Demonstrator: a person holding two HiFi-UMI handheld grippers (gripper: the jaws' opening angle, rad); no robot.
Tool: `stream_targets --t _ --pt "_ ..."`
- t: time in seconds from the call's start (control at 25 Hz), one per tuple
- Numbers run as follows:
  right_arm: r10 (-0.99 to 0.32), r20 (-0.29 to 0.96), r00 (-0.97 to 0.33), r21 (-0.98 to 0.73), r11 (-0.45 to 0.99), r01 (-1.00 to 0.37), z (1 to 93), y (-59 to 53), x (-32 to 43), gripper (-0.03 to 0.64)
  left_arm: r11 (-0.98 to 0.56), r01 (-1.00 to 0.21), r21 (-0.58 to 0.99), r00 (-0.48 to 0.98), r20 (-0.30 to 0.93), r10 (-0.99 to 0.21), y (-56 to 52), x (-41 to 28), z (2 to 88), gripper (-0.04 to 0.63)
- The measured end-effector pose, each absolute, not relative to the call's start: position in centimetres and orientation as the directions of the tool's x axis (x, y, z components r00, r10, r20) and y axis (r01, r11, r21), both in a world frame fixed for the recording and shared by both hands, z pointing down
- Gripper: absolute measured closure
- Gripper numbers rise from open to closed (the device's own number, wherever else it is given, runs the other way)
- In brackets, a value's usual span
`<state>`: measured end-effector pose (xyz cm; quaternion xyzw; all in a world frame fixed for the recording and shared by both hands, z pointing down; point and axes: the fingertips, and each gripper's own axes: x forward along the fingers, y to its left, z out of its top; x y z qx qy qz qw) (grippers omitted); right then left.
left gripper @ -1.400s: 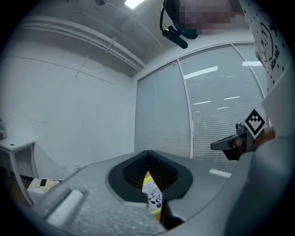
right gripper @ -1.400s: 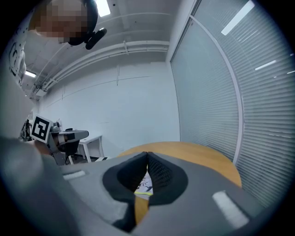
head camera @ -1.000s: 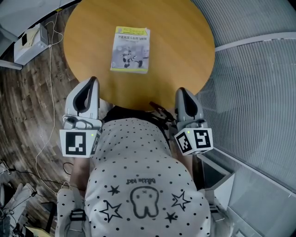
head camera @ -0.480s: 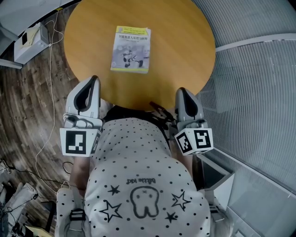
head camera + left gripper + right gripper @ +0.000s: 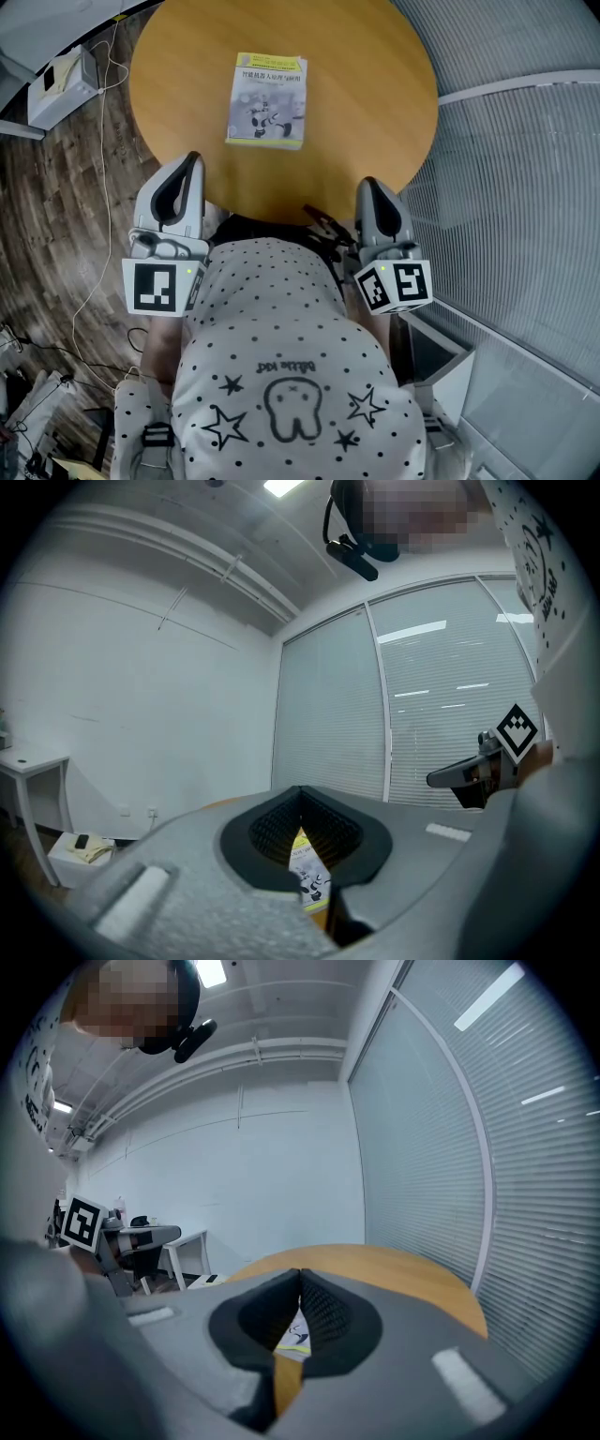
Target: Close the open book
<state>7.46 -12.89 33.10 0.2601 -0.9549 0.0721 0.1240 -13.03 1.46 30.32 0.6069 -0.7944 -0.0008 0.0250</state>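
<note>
Count on inspection: one book (image 5: 266, 99). One round wooden surface (image 5: 366, 112). Two grippers: the left hand-held gripper (image 5: 190, 161) and the right hand-held gripper (image 5: 367, 185). Two marker cubes, one per gripper. One white box (image 5: 61, 86) on the floor.

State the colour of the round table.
The table is orange-brown; the head view shows it best.

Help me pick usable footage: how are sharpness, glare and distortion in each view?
Head view: sharp and evenly lit, the book crisp, though the wide lens bows the table rim. Left gripper view: black corners, ceiling lamp blown out, bright streaks on the glass wall. Right gripper view: same black corners and streaks.
</note>
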Motion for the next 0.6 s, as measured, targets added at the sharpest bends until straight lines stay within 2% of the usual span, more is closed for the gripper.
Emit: stream_targets --t 0.6 --pt "-0.487 0.288 -0.825 -0.069 0.848 -0.525 33.50 -12.96 7.85 0.612 0.261 -0.965 0.005 -0.260 0.051 -0.964 1.17 -13.12 30.49 0.586"
